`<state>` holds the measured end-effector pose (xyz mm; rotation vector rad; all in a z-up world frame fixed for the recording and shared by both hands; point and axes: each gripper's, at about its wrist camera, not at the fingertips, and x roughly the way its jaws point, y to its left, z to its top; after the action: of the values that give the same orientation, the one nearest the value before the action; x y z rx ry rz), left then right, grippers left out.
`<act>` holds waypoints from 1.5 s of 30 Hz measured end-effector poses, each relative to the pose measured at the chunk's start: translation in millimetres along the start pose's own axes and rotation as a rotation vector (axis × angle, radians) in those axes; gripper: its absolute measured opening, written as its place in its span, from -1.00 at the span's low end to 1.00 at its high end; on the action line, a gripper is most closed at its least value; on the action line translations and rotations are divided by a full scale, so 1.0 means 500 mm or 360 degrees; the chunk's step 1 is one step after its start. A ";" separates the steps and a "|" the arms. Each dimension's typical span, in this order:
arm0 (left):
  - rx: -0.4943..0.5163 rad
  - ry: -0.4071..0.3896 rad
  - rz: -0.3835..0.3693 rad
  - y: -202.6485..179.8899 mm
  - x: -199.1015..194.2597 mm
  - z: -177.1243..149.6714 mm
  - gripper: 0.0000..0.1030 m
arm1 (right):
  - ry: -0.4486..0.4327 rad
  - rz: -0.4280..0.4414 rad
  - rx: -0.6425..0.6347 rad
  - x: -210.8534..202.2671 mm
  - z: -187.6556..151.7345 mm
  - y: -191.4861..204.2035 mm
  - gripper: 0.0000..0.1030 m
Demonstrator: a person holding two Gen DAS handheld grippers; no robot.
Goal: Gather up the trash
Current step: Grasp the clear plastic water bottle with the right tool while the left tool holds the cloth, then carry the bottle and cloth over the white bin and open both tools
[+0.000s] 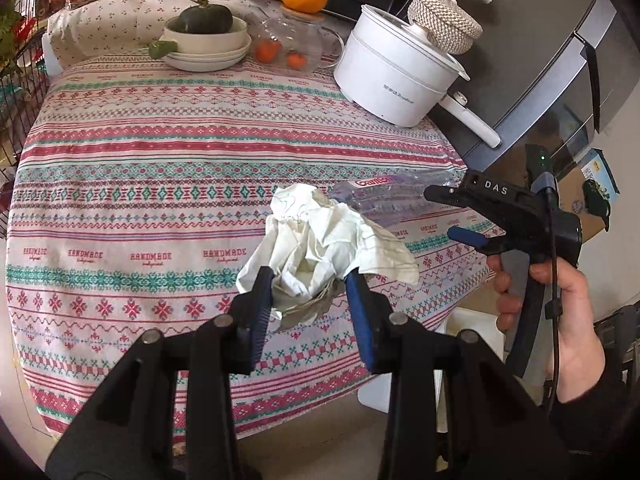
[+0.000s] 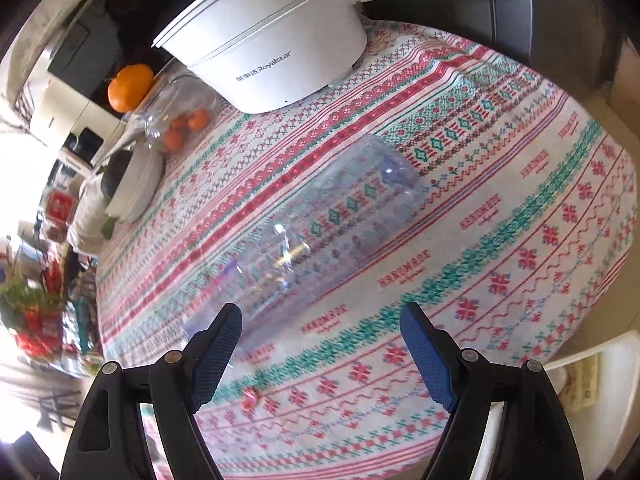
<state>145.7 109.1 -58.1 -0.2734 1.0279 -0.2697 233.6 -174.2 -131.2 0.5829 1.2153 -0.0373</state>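
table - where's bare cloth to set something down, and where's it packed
The tablecloth is bare across the middle and the near edge, from the stacked bowls down to the left gripper and its crumpled paper. The back edge is crowded: bowls, glass jar, white pot. A clear plastic bottle lies beside the open right gripper.

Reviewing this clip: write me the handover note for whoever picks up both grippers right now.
Left gripper: shut on the crumpled paper, lifted above the tablecloth.
Right gripper: open and empty, pointing down at the clear plastic bottle, which lies on its side on the cloth; one pad is beside it, not gripping.
Done: paper picked up.
Left: close on the bottle, then carry both to a bin; none is clearly in view. The white pot, bowls and oranges look like they stay.
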 end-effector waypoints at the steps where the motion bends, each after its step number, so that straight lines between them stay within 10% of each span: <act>1: -0.0007 -0.0004 0.0010 0.004 0.000 0.002 -0.24 | 0.0001 0.0010 0.0026 0.006 0.003 0.003 0.61; 15: 0.0003 -0.0050 0.0051 0.023 -0.013 0.019 -0.24 | 0.0042 0.0130 0.0618 0.131 0.043 -0.006 0.64; 23: 0.0003 -0.0047 0.0038 0.021 -0.011 0.021 -0.23 | 0.0078 0.0094 0.0551 0.139 0.059 0.006 0.48; 45: 0.0360 -0.0099 0.0022 -0.092 -0.014 -0.025 -0.23 | -0.0174 -0.0068 -0.0550 -0.123 0.014 -0.006 0.33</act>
<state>127.2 67.1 -42.7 -0.0693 0.9285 -0.3600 216.2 -196.7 -76.0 0.2498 1.0965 0.1023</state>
